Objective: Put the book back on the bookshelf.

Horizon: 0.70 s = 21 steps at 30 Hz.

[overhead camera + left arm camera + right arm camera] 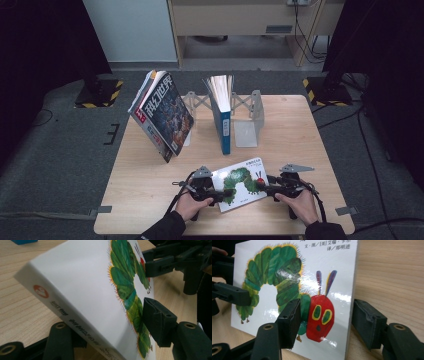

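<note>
Two hand-held tongs grip a white caterpillar picture book [241, 184] at the near edge of the wooden desk [140, 200], around 6 o'clock in the high view. The left tongs [221, 192] pinch the book's spine-side edge at 9 o'clock, 1 pad on the green caterpillar body and the other jaw under the back cover. The right tongs [264, 188] clamp the opposite edge at 3 o'clock, by the red face. At 12 o'clock a blue book [221, 112] stands in a metal rack [248, 117]; at 10 o'clock magazines [161, 115] lean tilted against it.
</note>
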### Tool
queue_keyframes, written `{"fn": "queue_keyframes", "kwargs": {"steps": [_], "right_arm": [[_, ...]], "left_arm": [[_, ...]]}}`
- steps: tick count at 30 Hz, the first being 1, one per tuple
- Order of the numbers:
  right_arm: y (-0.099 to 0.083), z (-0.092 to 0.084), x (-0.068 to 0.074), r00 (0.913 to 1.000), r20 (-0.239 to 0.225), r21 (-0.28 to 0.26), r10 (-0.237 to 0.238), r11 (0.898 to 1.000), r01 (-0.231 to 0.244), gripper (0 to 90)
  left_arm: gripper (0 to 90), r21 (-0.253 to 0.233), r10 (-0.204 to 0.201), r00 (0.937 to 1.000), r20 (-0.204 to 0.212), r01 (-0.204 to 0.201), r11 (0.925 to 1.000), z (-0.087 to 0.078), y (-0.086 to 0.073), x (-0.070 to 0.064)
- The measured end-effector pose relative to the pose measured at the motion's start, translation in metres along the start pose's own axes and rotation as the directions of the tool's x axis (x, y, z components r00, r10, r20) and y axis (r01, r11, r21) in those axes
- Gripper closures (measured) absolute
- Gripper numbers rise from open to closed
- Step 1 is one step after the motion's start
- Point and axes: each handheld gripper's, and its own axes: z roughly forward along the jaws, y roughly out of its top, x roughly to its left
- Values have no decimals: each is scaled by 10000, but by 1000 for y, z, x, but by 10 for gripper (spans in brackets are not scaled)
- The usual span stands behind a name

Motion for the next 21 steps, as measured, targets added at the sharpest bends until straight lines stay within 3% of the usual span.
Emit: {"fn": "queue_keyframes", "kwargs": {"steps": [2, 6, 10, 18, 20, 21], "right_arm": [[0, 0, 1, 10000, -25, -32, 16, 10000, -16, 419], [3, -2, 1, 9998, 207, -441, -85, 9990, 94, 444], [6, -4, 1, 9984, 396, -660, -406, 9969, 432, 444], [2, -3, -1, 9994, 265, -365, -213, 9991, 222, 432], [3, -3, -1, 9992, 266, -370, -285, 9989, 295, 437], [4, -4, -1, 9990, 303, -425, -334, 9985, 346, 446]], "left_arm": [[444, -47, -12, 10000, 25, 12, 10000, -1, 0, 0], [503, -413, 326, 9994, -65, -328, 9986, -3, 6, -4], [555, -523, 551, 9985, -35, -552, 9971, -4, 9, -6], [560, -546, 498, 9988, 0, -498, 9973, -4, 8, -6], [562, -533, 559, 9984, -28, -560, 9970, -4, 9, -6], [570, -594, 782, 9969, -131, -789, 9951, -5, 11, -7]]}}
